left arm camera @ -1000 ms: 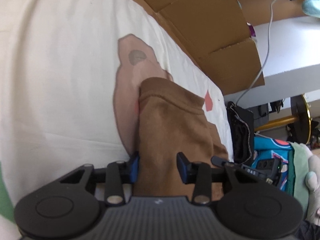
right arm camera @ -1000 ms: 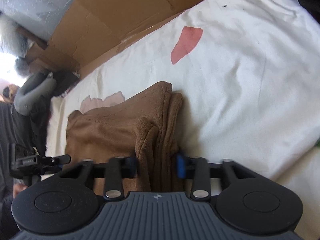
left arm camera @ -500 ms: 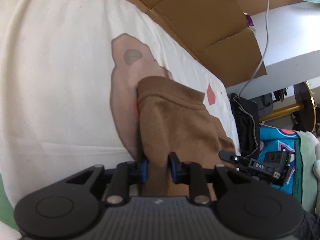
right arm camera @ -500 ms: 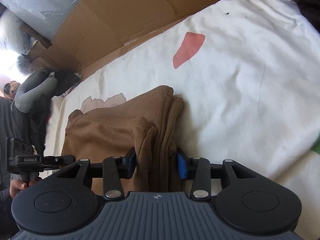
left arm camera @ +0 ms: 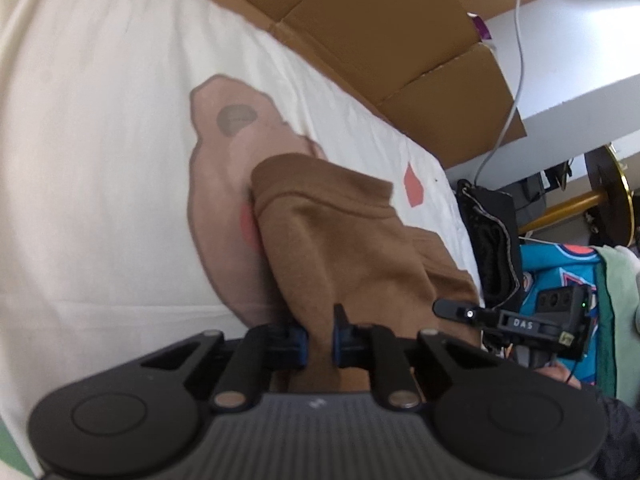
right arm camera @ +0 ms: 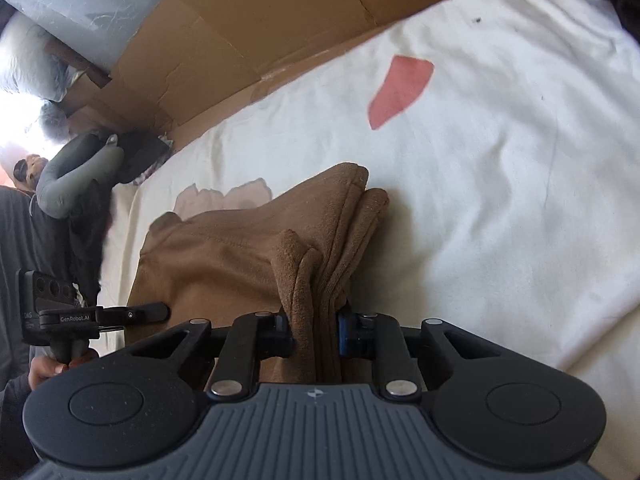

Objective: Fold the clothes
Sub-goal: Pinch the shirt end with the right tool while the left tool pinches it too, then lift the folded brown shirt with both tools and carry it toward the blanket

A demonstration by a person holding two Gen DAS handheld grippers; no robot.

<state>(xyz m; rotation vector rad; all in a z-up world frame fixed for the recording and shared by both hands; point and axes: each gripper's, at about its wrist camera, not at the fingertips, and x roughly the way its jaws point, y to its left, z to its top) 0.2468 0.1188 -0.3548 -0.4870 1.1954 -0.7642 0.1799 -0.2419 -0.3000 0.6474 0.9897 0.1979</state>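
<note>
Both grippers' jaws pinch the brown garment (left arm camera: 344, 248); one housing reads "GenRobot.AI".

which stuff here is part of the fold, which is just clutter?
Job: brown garment, left gripper and right gripper both clamped on it, white sheet underneath.
Clutter: cardboard, cable, teal cloth, neck pillow.

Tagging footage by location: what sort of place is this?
Probably a cluttered bedroom or living space: a white sheet spread like bedding, flattened cardboard along its edge, and clothes piled beside it.
</note>
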